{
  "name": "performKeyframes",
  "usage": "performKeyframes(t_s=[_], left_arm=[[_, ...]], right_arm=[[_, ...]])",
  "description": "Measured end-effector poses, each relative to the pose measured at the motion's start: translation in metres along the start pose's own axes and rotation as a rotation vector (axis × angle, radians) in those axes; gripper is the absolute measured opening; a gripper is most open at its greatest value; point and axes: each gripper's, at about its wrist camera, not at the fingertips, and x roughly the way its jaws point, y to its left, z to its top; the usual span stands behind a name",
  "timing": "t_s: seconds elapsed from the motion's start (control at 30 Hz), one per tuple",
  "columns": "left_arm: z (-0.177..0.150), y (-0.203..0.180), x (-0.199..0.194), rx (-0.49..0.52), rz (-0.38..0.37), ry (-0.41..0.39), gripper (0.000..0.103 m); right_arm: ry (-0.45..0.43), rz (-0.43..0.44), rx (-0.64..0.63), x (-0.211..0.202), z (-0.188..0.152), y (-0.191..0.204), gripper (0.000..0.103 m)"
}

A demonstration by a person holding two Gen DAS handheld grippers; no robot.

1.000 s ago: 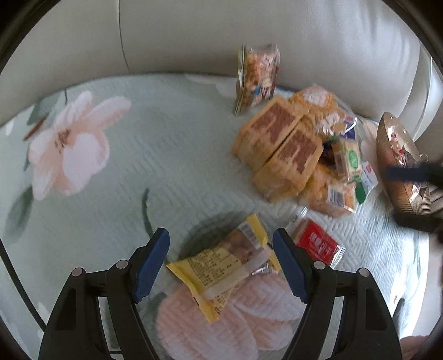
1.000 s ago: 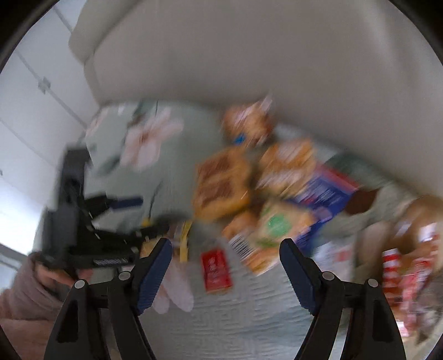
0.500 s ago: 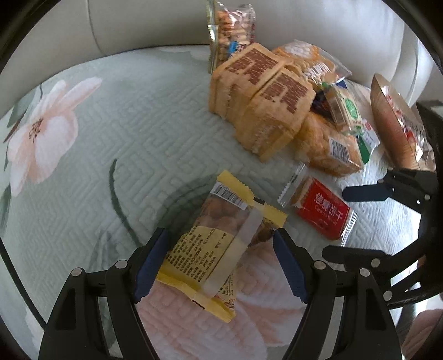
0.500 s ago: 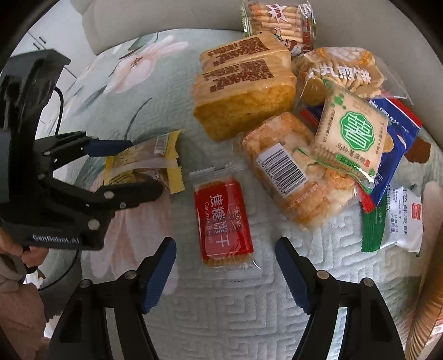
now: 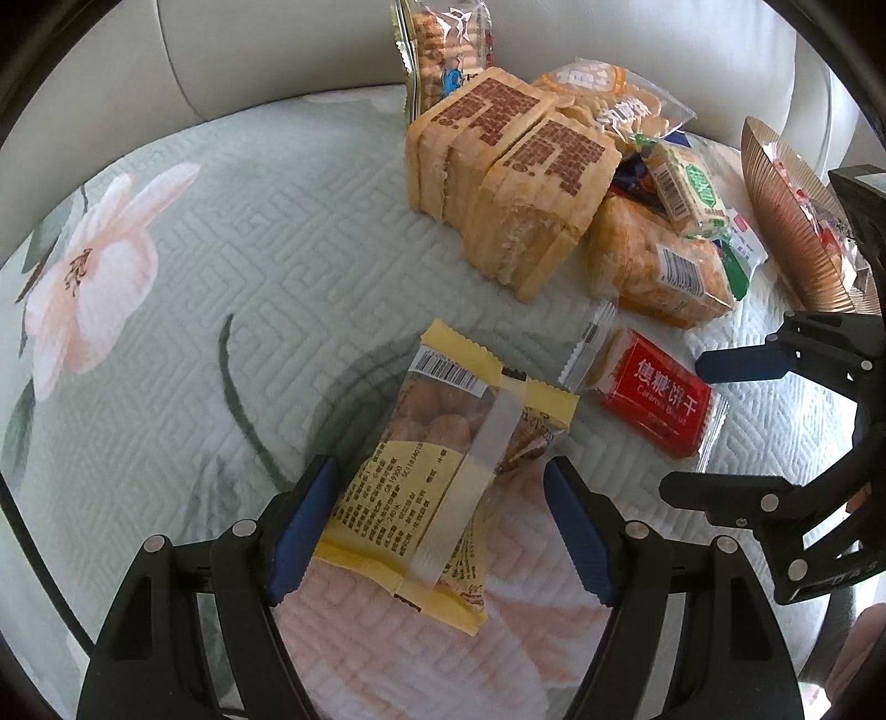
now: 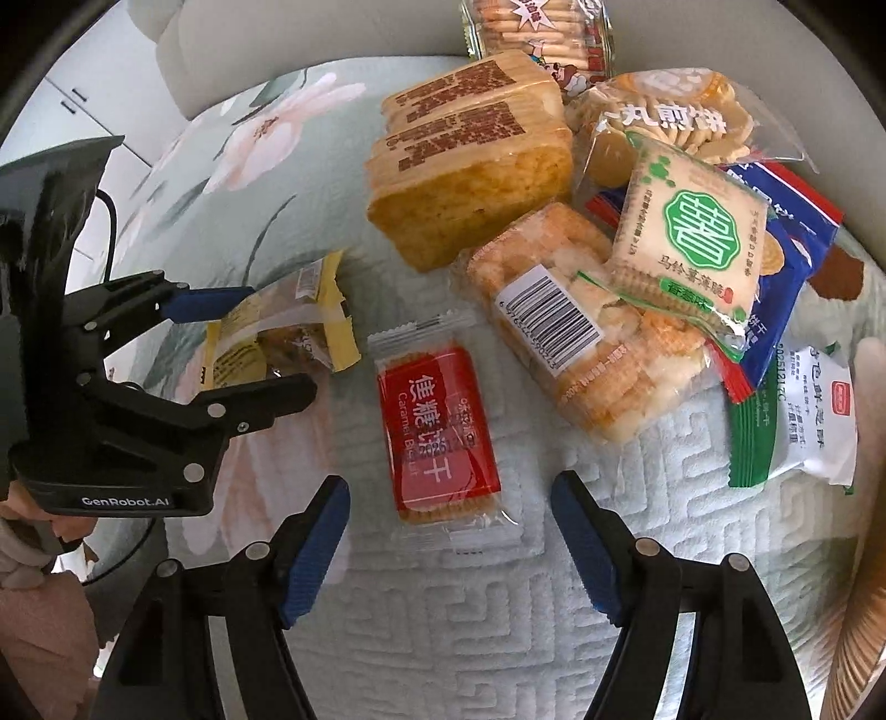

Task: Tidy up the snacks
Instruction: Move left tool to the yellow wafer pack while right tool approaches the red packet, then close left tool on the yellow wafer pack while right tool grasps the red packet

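Straddling the yellow snack packet (image 5: 443, 476), left tongs (image 5: 437, 526) open; right tongs (image 6: 448, 554) open around red biscuit packet (image 6: 437, 426)

At the top edge of the right wrist view the biscuit bag (image 6: 540, 33) is cut off, its upper part out of frame. The blue packet (image 6: 786, 243) lies mostly hidden under the green-label cracker pack (image 6: 692, 232), its print unreadable. At the right edge of the left wrist view the ridged gold dish (image 5: 786, 221) is cropped, its contents too small to tell. The yellow snack pack (image 6: 282, 338) is partly hidden behind the left gripper's fingers (image 6: 210, 302)
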Motion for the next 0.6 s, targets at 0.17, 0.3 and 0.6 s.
performKeyframes(t_s=[0.17, 0.3, 0.6], left_arm=[[0.0012, -0.0025, 0.0024, 0.006, 0.007, -0.001, 0.075], [0.0013, -0.0023, 0.0024, 0.008, 0.007, -0.001, 0.075], [0.0005, -0.0005, 0.0029, 0.022, 0.016, -0.002, 0.075]], right_arm=[[0.001, -0.047, -0.039, 0.0000, -0.0045, 0.0079, 0.074], [-0.003, -0.003, -0.016, -0.0012, -0.0050, 0.0047, 0.085], [-0.009, 0.018, 0.015, -0.0046, -0.0032, 0.0004, 0.083]])
